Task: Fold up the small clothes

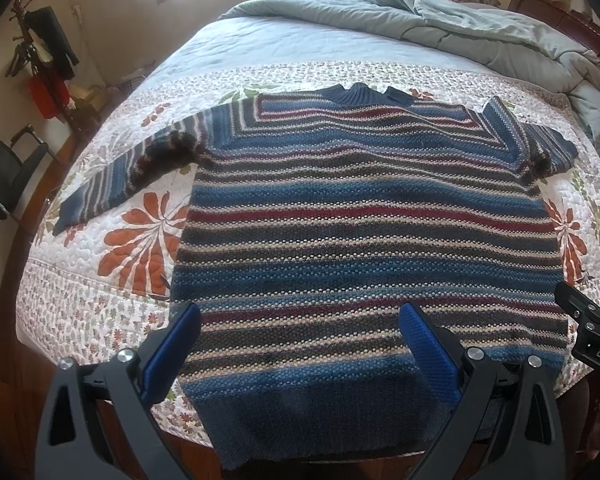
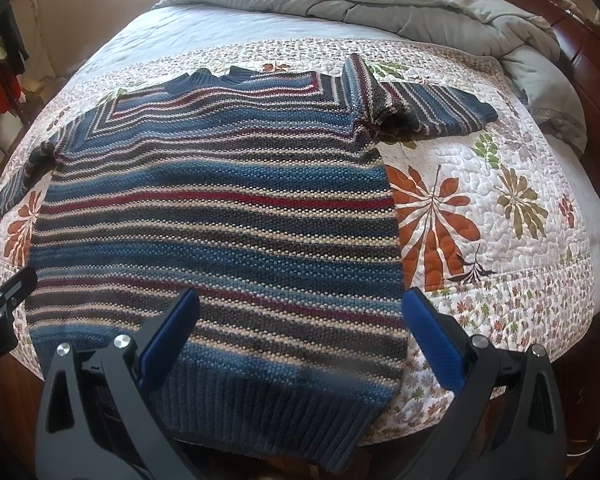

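Observation:
A knitted sweater (image 1: 360, 220) with blue, red, cream and dark stripes lies flat on a bed, collar (image 1: 370, 94) far, ribbed hem (image 1: 320, 412) near. Its left sleeve (image 1: 112, 180) stretches out to the side; its right sleeve (image 2: 432, 110) is bunched near the shoulder. My left gripper (image 1: 300, 316) is open above the hem's left half, blue pads (image 1: 432, 356) wide apart, holding nothing. My right gripper (image 2: 300, 300) is open over the hem's right half (image 2: 268, 400), also holding nothing. Each gripper shows at the edge of the other's view: the right gripper (image 1: 592, 320), the left gripper (image 2: 0, 308).
The sweater rests on a white floral quilt (image 2: 480, 208). A rumpled grey-green duvet (image 1: 480, 28) is heaped at the head of the bed by a dark wooden headboard (image 2: 560, 12). A coat stand (image 1: 40, 52) and a black chair (image 1: 8, 172) stand left of the bed.

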